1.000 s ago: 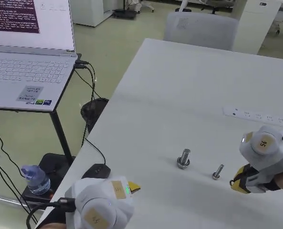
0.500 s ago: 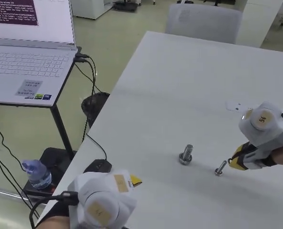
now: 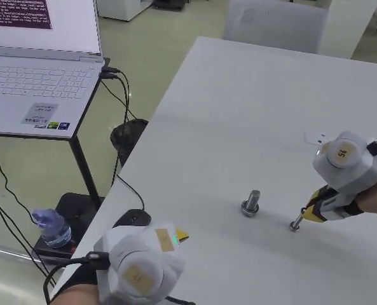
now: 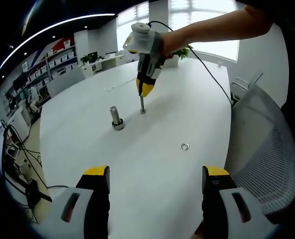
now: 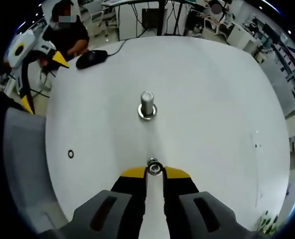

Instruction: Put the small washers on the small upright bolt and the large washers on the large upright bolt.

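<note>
Small washer [image 5: 154, 167] is pinched between the narrowed jaws of the right hand-held gripper [image 5: 154, 173], at the top of the small bolt [image 3: 295, 223]. Large bolt [image 5: 147, 105] stands upright nearby. Left hand-held gripper [image 4: 154, 181] is spread; another washer [image 4: 185, 146] lies loose on the bench [image 4: 162, 79].

The table [image 3: 239, 114] lies bare around the large upright bolt [image 3: 252, 203], open to approach from above and from most sides. Near it, the small upright bolt [image 3: 295, 223] and the right gripper [image 3: 309, 213] closed over its top block one side. A washer [image 4: 185, 146] lies well apart from the large bolt.
</note>
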`<state>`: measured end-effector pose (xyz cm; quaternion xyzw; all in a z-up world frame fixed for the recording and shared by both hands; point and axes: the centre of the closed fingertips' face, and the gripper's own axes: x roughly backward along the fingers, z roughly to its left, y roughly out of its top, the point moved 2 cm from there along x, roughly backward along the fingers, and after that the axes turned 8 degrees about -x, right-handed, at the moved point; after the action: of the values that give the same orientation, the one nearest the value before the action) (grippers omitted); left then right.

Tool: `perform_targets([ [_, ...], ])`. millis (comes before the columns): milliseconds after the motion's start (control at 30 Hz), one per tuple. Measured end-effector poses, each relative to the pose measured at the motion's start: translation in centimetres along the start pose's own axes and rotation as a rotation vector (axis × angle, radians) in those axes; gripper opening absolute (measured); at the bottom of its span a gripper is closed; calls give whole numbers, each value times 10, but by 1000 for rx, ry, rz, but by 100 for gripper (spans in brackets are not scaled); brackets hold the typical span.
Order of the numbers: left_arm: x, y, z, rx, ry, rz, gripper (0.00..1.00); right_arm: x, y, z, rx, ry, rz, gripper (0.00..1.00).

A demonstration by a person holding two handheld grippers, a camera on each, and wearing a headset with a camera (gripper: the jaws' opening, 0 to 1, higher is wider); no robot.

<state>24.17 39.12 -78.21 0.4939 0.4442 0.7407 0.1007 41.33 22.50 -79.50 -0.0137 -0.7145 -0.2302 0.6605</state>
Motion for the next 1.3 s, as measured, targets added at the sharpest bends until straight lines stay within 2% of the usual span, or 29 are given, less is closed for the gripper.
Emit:
perform_targets([
  [233,-3,-5,8,22,35,6,75,-6,-2,0,3,8,12,13],
  [600,-1,-8,4,31,27,16,73,-16,-4,0,35,13,44,13],
  [1067,-2,-14,1,44,19,22,72,-42,-11,3,73,41,94,13],
  [1300,-1,-16,1,50,20,22,71,-48,-12,4,93,41,112,13],
])
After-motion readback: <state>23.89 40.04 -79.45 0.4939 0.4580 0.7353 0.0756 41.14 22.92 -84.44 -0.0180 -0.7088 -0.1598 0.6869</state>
